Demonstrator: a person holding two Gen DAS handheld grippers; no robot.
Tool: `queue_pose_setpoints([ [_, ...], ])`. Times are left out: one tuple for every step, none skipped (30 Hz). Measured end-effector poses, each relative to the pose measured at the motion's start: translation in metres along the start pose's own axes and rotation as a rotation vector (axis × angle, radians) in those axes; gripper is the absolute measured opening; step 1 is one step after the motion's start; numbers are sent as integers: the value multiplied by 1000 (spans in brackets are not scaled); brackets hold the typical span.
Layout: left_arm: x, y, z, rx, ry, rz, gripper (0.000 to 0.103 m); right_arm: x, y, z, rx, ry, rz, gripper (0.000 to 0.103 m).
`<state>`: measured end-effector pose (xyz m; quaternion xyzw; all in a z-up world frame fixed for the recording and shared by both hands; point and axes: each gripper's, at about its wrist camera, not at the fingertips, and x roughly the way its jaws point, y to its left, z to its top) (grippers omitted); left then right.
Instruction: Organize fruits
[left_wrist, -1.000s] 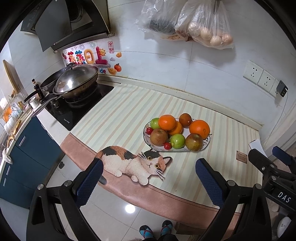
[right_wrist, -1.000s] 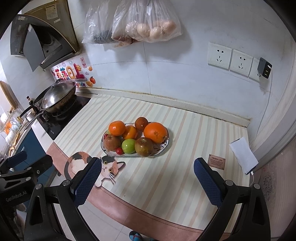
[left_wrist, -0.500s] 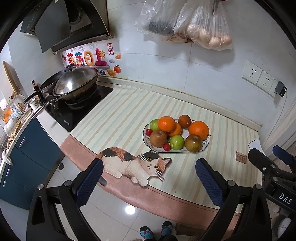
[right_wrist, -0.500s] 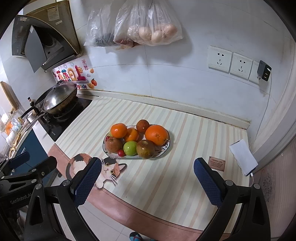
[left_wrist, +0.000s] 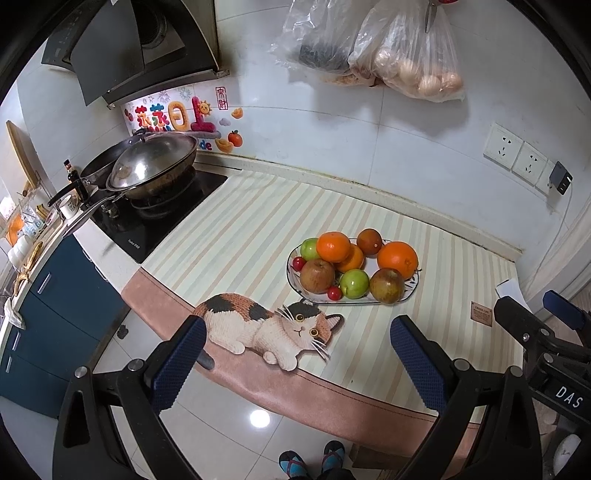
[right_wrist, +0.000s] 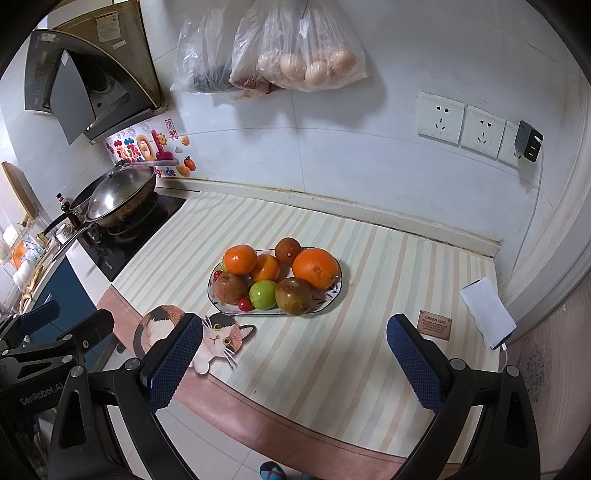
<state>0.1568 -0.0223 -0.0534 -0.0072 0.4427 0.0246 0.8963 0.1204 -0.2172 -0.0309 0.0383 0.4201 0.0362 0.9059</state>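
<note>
Oranges, apples and small red fruits sit heaped together on an oval plate (right_wrist: 334, 293) on the striped kitchen counter (right_wrist: 369, 350), just beyond the cat-shaped mat (left_wrist: 266, 328). Well short of the plate, the left gripper (left_wrist: 295, 362) and right gripper (right_wrist: 291, 363) hang spread wide and empty, apparently clear of the pile.

Black gripper (left_wrist: 297, 363) frame, blue textured pads, silver screws.

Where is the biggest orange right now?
In both wrist views the biggest orange sits at the right end of the plate, behind a brown apple and right of a small dark fruit.
</note>
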Motion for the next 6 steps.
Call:
queue_pose_setpoints([
  [0,0,0,3,3,-3,102,0,0,0,0,0,-1,102],
  [-1,0,0,4,-1,-2,102,0,0,0,-1,0,-1,102],
  [-1,0,1,5,-5,2,102,0,0,0,0,0,-1,102],
  [-2,1,0,5,-8,1,102,0,1,0,0,0,-3,102],
  [-3,0,-1,6,-10,-1,102,0,0,0,-1,1,-1,102],
  [-3,1,-2,7,-11,-2,102,0,0,0,2,0,-1,102],
])
